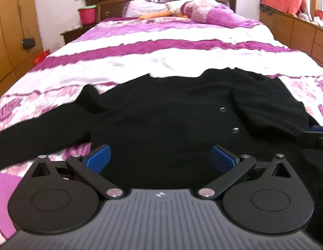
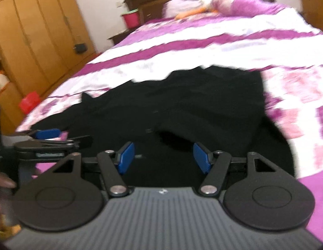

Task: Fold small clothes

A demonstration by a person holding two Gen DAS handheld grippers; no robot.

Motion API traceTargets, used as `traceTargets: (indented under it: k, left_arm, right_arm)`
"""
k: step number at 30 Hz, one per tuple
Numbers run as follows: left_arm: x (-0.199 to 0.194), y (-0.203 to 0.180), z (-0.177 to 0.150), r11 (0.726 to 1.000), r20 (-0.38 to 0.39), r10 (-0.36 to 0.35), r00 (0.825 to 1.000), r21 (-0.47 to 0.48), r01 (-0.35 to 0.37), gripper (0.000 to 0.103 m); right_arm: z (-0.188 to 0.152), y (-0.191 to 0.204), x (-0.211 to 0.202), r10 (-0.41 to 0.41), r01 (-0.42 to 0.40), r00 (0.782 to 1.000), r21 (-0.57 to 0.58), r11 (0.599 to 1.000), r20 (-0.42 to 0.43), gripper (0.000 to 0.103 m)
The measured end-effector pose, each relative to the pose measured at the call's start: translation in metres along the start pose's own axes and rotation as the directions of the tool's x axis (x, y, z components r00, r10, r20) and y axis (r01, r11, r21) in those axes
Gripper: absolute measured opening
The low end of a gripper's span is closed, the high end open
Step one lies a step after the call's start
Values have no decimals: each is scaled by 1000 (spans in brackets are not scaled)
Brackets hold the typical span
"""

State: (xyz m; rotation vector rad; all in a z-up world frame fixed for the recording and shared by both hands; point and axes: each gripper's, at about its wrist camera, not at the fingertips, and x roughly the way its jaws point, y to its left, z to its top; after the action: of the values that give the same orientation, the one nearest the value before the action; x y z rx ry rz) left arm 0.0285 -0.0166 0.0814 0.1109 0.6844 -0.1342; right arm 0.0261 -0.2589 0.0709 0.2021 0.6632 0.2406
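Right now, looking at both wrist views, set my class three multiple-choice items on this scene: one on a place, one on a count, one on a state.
1. Where does the black cardigan lie?
A. on the bed
B. on the floor
C. in the wardrobe

2. How many silver buttons show on it in the left view?
A. none
B. two
C. five

3. How does the left hand-held gripper stand?
A. shut on a sleeve
B. shut, empty
C. open, empty

Answers:
1 A, it is spread on the purple and white bedcover.
2 B, two silver buttons sit one below the other.
3 C, its blue pads stand apart with nothing pinched between them.
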Motion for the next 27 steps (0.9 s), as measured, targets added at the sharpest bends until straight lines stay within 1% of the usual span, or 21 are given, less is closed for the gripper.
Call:
traceTargets:
  k: [2, 4, 9, 14, 16, 21, 23, 27]
  left_arm:
    - [-1, -11, 3, 1000, 4, -13, 1000, 19, 13, 103]
    - [-2, -23, 6, 999, 6, -32, 999, 38, 32, 103]
    - [-3, -57, 13, 994, 14, -66, 998, 89, 65, 103]
    - [0, -94, 19, 985, 19, -109, 994, 137, 105, 103]
    - [2, -112, 21, 978, 21, -128, 992, 169, 122, 103]
    - [10, -153, 22, 957, 30, -187, 982, 233, 175, 103]
    - [15, -167, 20, 940, 40, -234, 972, 266, 215, 103]
    - [27, -187, 12, 910, 22, -297, 955, 310, 276, 103]
  right_arm:
    - [-2, -8, -5, -65, 66, 998, -12, 998, 18, 65]
    - [-4, -20, -9, -108, 108, 994, 0, 994, 30, 65]
    - [-9, -54, -14, -148, 143, 988, 102, 985, 47, 65]
    - [-14, -74, -13, -213, 203, 975, 137, 970, 68, 65]
    - [-17, -82, -13, -233, 222, 970, 141, 965, 67, 65]
    - [-23, -105, -19, -268, 248, 961, 201, 948, 76, 65]
    - [-26, -112, -21, -277, 258, 958, 202, 945, 75, 65]
    - [-31, -122, -23, -271, 254, 960, 201, 946, 66, 65]
